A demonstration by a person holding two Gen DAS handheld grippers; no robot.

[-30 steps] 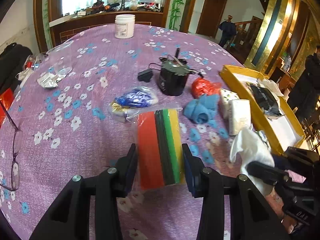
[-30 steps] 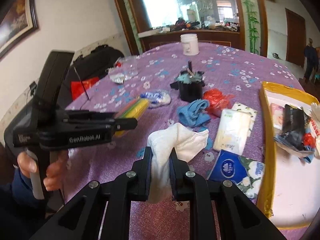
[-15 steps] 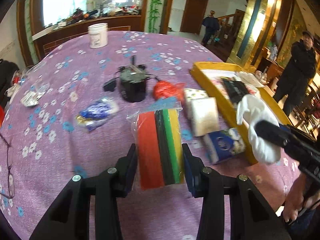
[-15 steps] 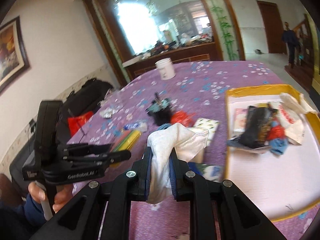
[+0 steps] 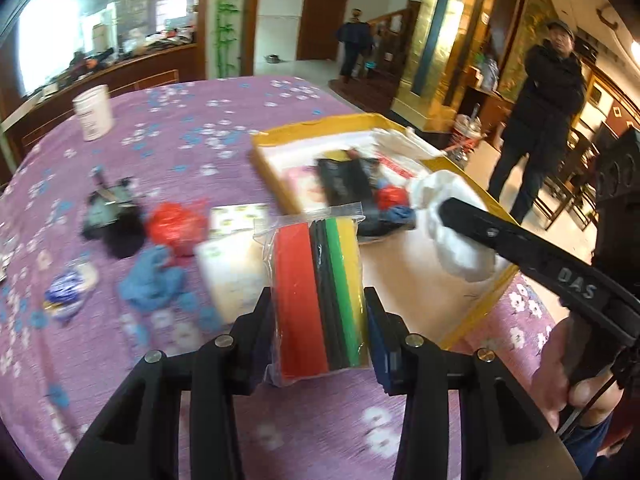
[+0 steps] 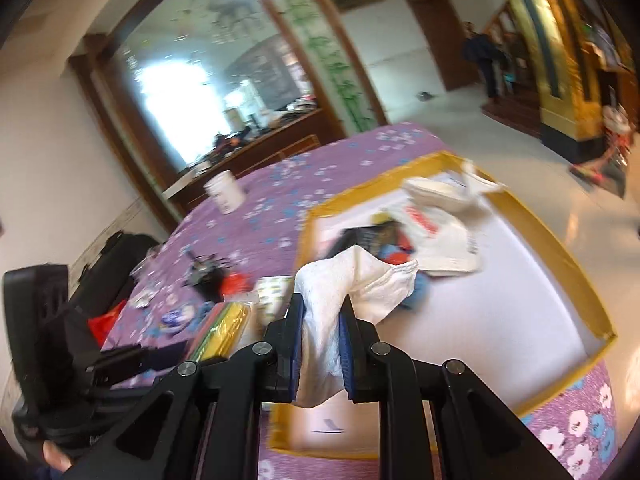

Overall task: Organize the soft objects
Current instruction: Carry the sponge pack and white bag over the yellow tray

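Note:
My left gripper (image 5: 320, 320) is shut on a clear bag of coloured foam sheets (image 5: 320, 296), red, black, green and yellow, held above the purple tablecloth near the yellow-rimmed tray (image 5: 272, 176). My right gripper (image 6: 322, 344) is shut on a white cloth (image 6: 344, 284) and holds it over the tray (image 6: 560, 256). In the left wrist view the right gripper (image 5: 444, 210) with the cloth (image 5: 460, 248) hangs over the tray's near right part. The tray holds a black packet (image 5: 344, 184), white bags and small red and blue items.
On the cloth left of the tray lie tissue packs (image 5: 232, 268), a blue cloth (image 5: 152, 276), a red bag (image 5: 176, 226), a black holder (image 5: 114, 220) and a white tub (image 5: 94, 112). A man in black (image 5: 548, 104) stands beyond the tray.
Both grippers have swung right, toward the tray. The white cloth is now over the tray, and the foam-sheet bag has come up to the tray's near left edge.

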